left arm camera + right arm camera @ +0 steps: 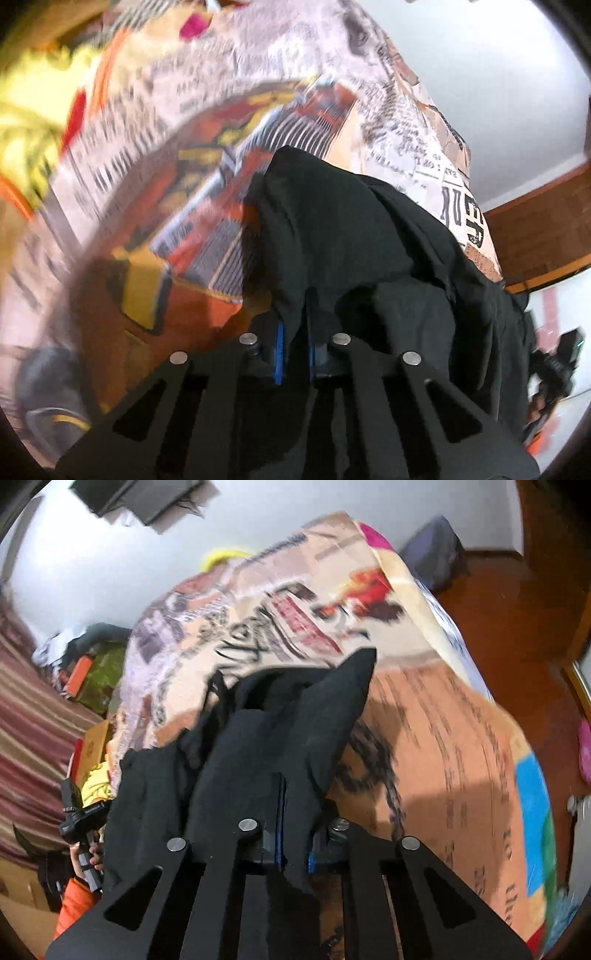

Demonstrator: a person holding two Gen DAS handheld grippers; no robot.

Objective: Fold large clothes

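Note:
A large black garment (369, 236) hangs in the air between my two grippers, above a bed with a newspaper-print blanket (207, 122). My left gripper (295, 350) is shut on one edge of the garment, which drapes over its fingers. My right gripper (291, 834) is shut on another edge of the same black garment (280, 731), which bunches over its fingers and rises to a point. The right gripper shows at the right edge of the left wrist view (557, 365). The left gripper shows at the left of the right wrist view (79, 812).
The blanket (424, 709) covers the bed below. A yellow cloth (29, 122) lies at the bed's far left. Clutter with an orange item (79, 672) sits beside the bed. A wooden floor (509, 616) and a white wall (92, 565) lie beyond.

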